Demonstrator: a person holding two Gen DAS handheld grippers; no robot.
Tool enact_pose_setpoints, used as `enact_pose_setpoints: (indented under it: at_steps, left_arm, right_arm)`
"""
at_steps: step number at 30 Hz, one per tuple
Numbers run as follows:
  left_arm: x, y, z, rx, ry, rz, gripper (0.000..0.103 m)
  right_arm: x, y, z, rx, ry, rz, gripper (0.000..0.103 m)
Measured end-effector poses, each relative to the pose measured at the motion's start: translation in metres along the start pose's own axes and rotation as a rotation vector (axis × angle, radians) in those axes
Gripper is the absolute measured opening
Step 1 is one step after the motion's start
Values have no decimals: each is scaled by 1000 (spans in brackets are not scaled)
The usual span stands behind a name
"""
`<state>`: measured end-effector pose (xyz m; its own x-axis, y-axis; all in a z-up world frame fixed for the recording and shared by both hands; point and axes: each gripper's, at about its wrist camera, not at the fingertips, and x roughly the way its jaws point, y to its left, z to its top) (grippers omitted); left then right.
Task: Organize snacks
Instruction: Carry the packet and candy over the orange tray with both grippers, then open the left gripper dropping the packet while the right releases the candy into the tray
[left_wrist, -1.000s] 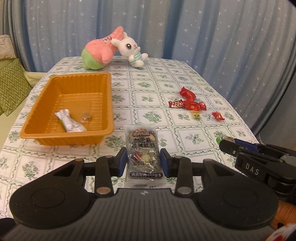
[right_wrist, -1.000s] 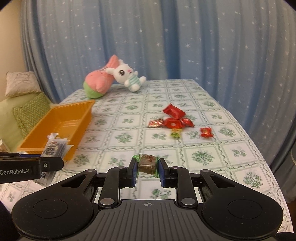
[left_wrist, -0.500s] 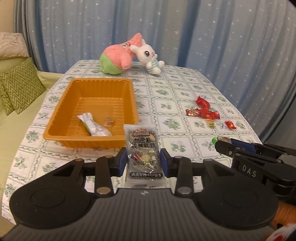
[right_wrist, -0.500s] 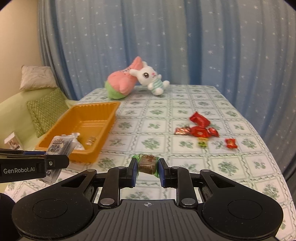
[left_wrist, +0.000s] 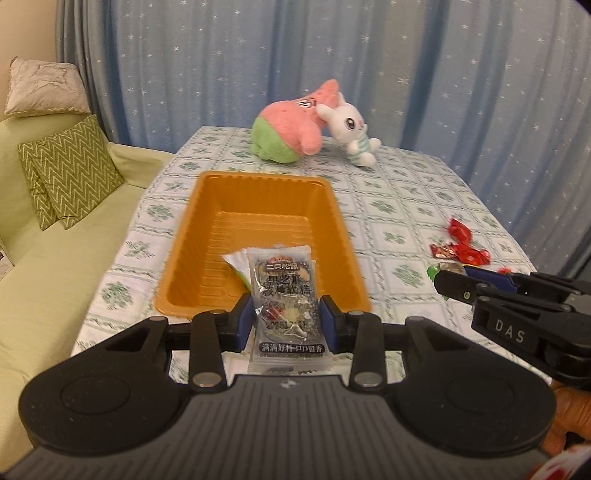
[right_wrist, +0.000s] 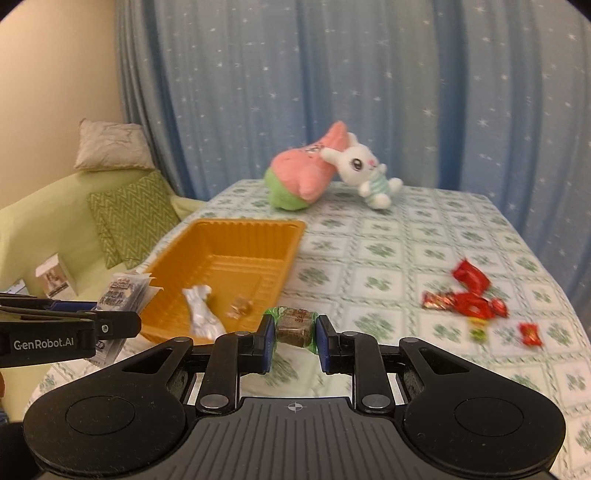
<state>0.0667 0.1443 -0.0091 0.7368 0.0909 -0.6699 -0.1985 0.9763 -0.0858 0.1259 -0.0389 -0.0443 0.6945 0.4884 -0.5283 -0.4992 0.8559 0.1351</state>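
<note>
My left gripper (left_wrist: 287, 321) is shut on a clear snack packet (left_wrist: 282, 295) with dark print, held upright just before the near rim of the orange tray (left_wrist: 258, 192). In the right wrist view my right gripper (right_wrist: 295, 338) is shut on a small brown candy in a green wrapper (right_wrist: 293, 325), to the right of the tray (right_wrist: 236, 236). Inside the tray lie a silver-white wrapped snack (right_wrist: 201, 310) and a small brown candy (right_wrist: 240, 305). Several red candies (right_wrist: 469, 295) lie loose on the tablecloth to the right. The left gripper (right_wrist: 92, 325) shows at the left edge there.
Two plush toys, a pink-green one (left_wrist: 291, 129) and a white rabbit (left_wrist: 351, 129), lie at the table's far end before a blue star curtain. A green sofa (left_wrist: 48, 266) with zigzag cushions stands left of the table. A person's hand (left_wrist: 569, 417) shows at the lower right.
Both grippers have moved left toward the tray with their snacks still held. The tray now sits straight ahead of the left gripper, and the red candies have shifted to the right in both views.
</note>
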Motion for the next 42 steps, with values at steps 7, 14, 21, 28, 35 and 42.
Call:
enact_pose_setpoints:
  at_steps: [7,14,21,28,35,42]
  left_arm:
    - [23,26,24,15,1,24,34]
    - [55,45,36,37,33,39,34]
    - [82,53,39,43,65,32,35]
    - [100,56,40,49,85,45,45]
    - [89,63,38,23,63,52,46]
    - [73,73,36,-17,27,86,47]
  right_arm:
    - [35,13,18,-20,9,34,24]
    - [66,20,31,-28,22,54,24]
    - [90,19,36,-26,40,59,24]
    - [103,17,35,-16,58,61,24]
    - [106,17,34,-11,66,66,24]
    - [108,21,34,-10,71,87,24]
